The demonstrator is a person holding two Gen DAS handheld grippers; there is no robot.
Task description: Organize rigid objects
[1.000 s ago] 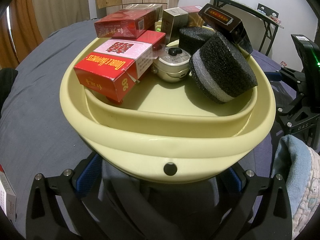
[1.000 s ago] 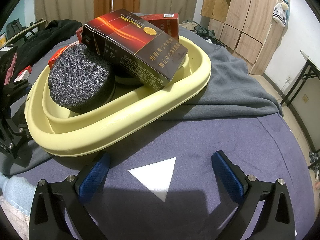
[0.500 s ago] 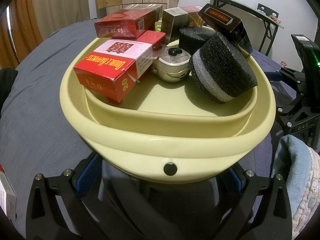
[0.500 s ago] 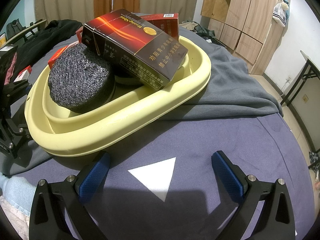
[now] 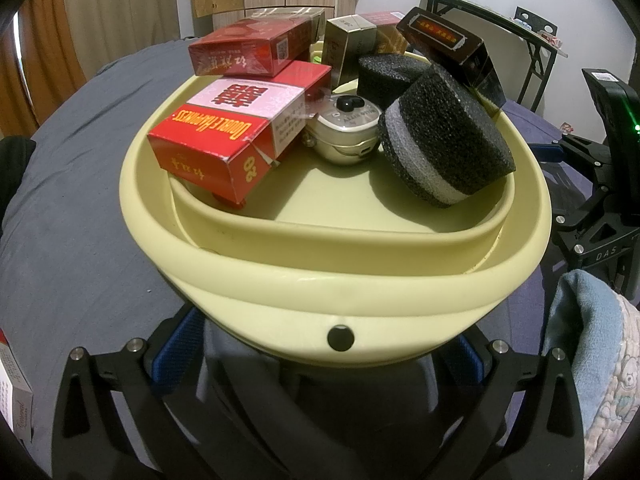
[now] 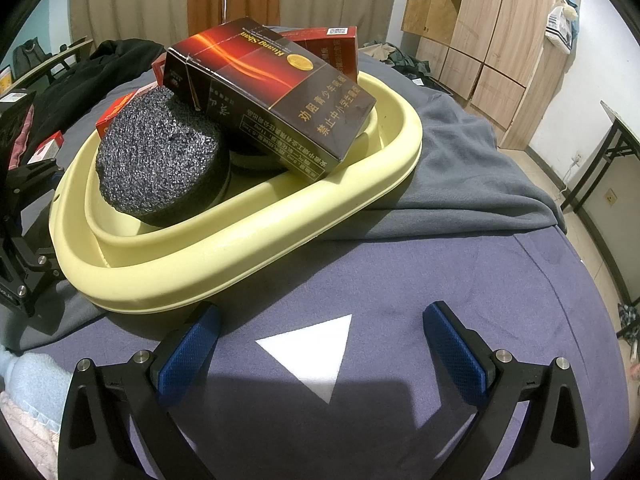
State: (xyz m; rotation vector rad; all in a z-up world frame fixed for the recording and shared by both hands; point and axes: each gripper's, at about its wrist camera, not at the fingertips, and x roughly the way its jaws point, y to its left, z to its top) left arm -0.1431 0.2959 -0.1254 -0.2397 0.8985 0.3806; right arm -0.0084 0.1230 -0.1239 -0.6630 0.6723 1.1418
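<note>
Left tongs point(image 5: 320, 356) spread wide, basin point(image 5: 360, 284) rim between them | right tongs point(image 6: 320, 344) apart, empty, basin just ahead-left | risk: dark carton point(image 6: 272, 92) overhangs the rim; jolt the basin and you tip it onto the bed.

Boxes point(image 5: 224, 140), sponges point(image 5: 444, 136) — basin-piled point(image 5: 360, 276) (tilted)
</note>
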